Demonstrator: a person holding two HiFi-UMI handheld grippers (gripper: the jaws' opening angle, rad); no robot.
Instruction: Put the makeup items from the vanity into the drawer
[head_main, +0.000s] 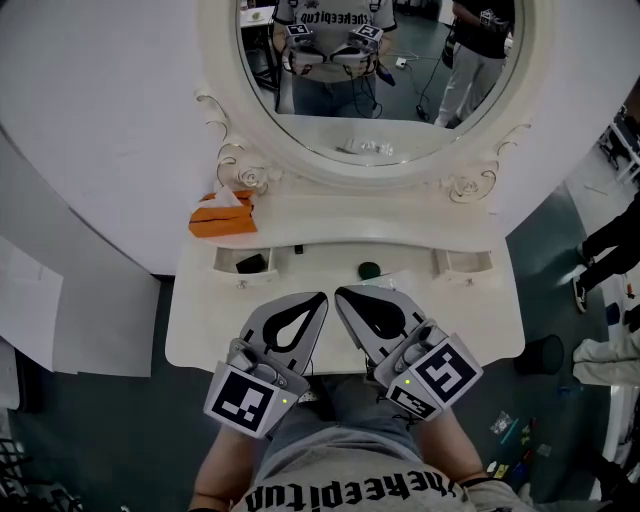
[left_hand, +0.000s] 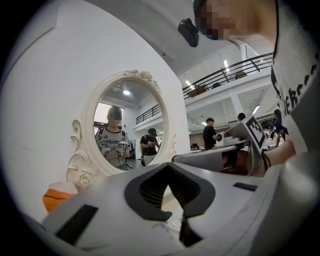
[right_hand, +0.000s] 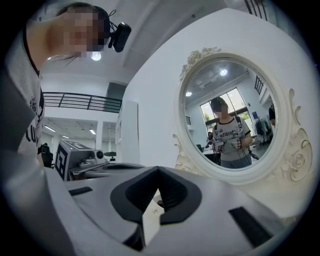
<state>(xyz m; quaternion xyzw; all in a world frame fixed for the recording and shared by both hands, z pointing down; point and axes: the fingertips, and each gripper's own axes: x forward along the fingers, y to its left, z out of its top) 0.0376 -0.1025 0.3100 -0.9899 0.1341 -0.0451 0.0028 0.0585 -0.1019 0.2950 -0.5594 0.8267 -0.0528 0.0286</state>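
White vanity (head_main: 200, 330) with round mirror (head_main: 400, 60): dark-green round makeup item (head_main: 370, 269) on the top near centre; black item (head_main: 250, 263) inside the open left drawer (head_main: 228, 262); orange tissue box (head_main: 222, 215) at back left. Left gripper (head_main: 318, 298), right gripper (head_main: 342, 293): jaws together on both, nothing between them, side by side over the vanity's front edge.

The white desk (head_main: 200, 335) fills the frame's middle. An orange tissue box (head_main: 222, 218) sits at its upper left. A round dark green item (head_main: 370, 269) lies near the centre, below the oval mirror (head_main: 380, 168).
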